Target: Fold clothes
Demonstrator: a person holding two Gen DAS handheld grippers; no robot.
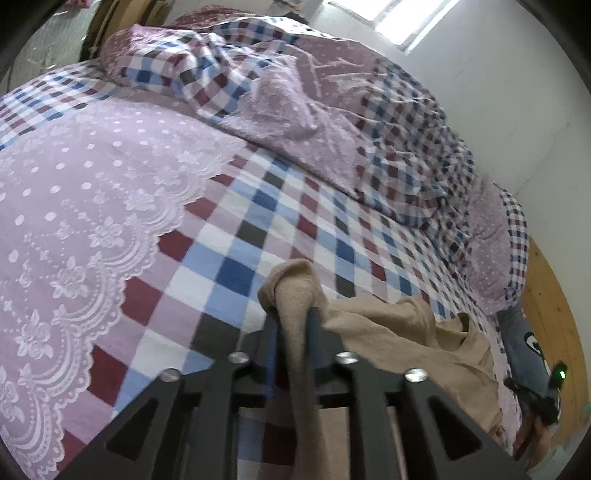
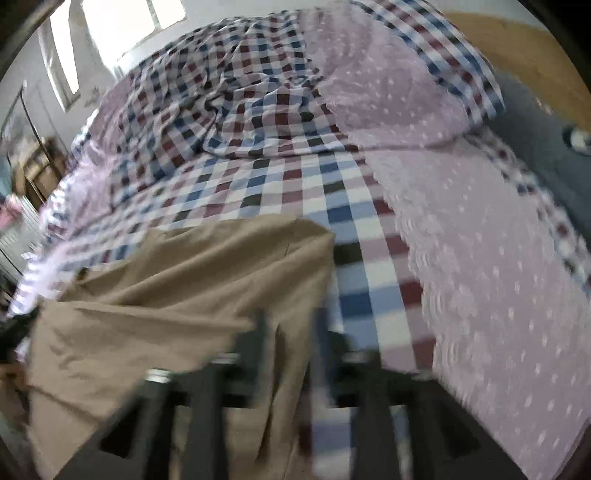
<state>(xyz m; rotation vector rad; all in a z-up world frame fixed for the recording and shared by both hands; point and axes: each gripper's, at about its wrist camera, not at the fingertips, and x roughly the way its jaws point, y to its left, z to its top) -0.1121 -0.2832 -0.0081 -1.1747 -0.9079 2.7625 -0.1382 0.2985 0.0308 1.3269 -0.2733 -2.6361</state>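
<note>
A tan garment (image 1: pixel 406 328) hangs over the checked bedsheet (image 1: pixel 258 214). My left gripper (image 1: pixel 291 314) is shut on a bunched edge of it, and the cloth pokes up past the fingertips and runs down between the fingers. In the right wrist view the same tan garment (image 2: pixel 177 280) spreads wide to the left and drapes down. My right gripper (image 2: pixel 291 321) is shut on its right edge; this view is blurred. The other gripper, with a green light (image 1: pixel 561 374), shows at the far right of the left wrist view.
A crumpled checked and lilac duvet (image 1: pixel 332 110) lies piled along the far side of the bed. A lilac dotted lace-edged panel (image 1: pixel 74 206) covers part of the sheet. A grey pillow (image 2: pixel 546 147) lies by the wooden headboard (image 2: pixel 517 40). Windows (image 2: pixel 122 26) and white walls stand beyond.
</note>
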